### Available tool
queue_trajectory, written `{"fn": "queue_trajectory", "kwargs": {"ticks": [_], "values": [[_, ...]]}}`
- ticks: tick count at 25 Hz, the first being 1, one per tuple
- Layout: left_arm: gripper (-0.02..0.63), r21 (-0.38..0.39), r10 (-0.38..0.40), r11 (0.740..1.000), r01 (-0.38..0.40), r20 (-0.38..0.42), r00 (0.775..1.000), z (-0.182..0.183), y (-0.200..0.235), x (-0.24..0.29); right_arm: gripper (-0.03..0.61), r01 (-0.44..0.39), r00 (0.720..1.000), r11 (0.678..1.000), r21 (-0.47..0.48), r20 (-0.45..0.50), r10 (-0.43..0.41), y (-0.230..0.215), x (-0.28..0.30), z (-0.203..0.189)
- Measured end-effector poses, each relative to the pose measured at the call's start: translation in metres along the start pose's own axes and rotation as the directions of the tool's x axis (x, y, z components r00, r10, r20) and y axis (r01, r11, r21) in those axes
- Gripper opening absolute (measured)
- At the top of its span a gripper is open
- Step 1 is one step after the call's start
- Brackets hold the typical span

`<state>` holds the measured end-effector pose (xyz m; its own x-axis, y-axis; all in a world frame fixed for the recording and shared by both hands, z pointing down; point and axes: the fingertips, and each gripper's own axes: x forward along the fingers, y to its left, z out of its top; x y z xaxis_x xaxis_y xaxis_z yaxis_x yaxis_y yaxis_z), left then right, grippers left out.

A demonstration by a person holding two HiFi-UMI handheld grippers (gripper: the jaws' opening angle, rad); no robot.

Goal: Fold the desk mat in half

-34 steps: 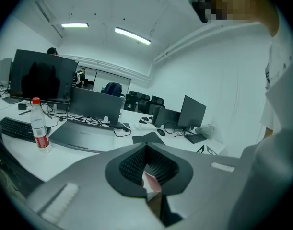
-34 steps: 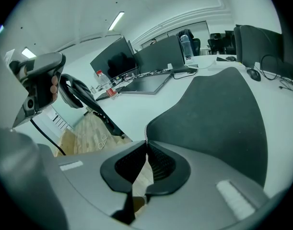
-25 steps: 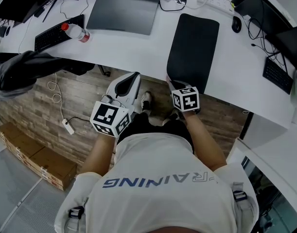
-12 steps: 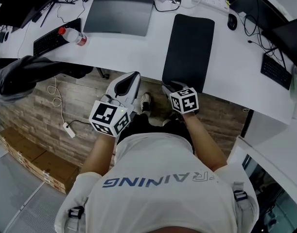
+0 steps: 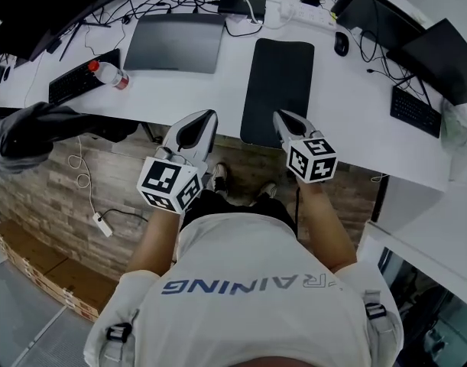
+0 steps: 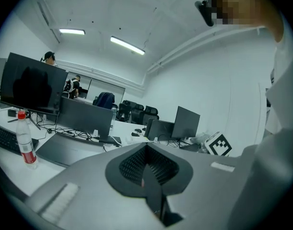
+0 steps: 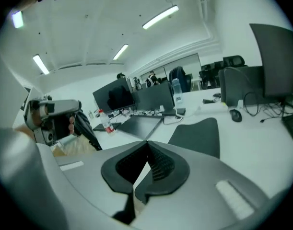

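The black desk mat (image 5: 277,90) lies flat and unfolded on the white desk (image 5: 348,105), its short near edge at the desk's front. In the right gripper view the desk mat (image 7: 196,135) stretches ahead, a little right of the jaws. My right gripper (image 5: 280,116) hovers by the mat's near right corner, shut with nothing between the jaws; its tips (image 7: 147,142) meet. My left gripper (image 5: 205,115) is held at the desk's front edge, left of the mat, also shut and empty (image 6: 146,145).
A grey pad (image 5: 172,43) lies left of the mat, with a keyboard (image 5: 76,79) and a red-capped bottle (image 5: 107,73) beyond it. A mouse (image 5: 341,43), a power strip (image 5: 309,10), cables and monitors line the back. A second keyboard (image 5: 413,109) sits right.
My right gripper has moved from the mat's near left corner across to its near right corner. The left gripper has barely shifted. The mat lies as before.
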<state>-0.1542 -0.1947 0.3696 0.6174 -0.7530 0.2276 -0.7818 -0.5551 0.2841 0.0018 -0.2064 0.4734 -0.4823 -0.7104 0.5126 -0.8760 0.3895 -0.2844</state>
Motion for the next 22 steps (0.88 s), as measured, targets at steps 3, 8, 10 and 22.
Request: {"fn": "queue_trajectory", "kwargs": {"ticks": [3,8,10,22], "values": [[-0.002,0.02,-0.013,1.0,0.012,0.037,0.999,0.016,-0.009,0.002,0.014,0.031,0.994,0.999,-0.013,0.102,-0.03,-0.006,-0.032,0.042],[-0.002,0.06,-0.045,0.997,0.039,0.095,0.994,0.047,-0.027,0.008,0.012,0.086,0.967,0.996,-0.003,0.241,-0.082,-0.018,-0.092,0.102],[-0.002,0.078,-0.061,0.996,0.051,0.124,0.99,0.062,-0.036,0.009,0.012,0.113,0.95,0.994,-0.005,0.293,-0.107,-0.021,-0.117,0.121],[-0.002,0.172,-0.142,0.98,0.104,0.228,0.963,0.117,-0.092,0.01,0.012,0.231,0.841,0.973,-0.02,0.506,-0.19,-0.034,-0.238,0.176]]}}
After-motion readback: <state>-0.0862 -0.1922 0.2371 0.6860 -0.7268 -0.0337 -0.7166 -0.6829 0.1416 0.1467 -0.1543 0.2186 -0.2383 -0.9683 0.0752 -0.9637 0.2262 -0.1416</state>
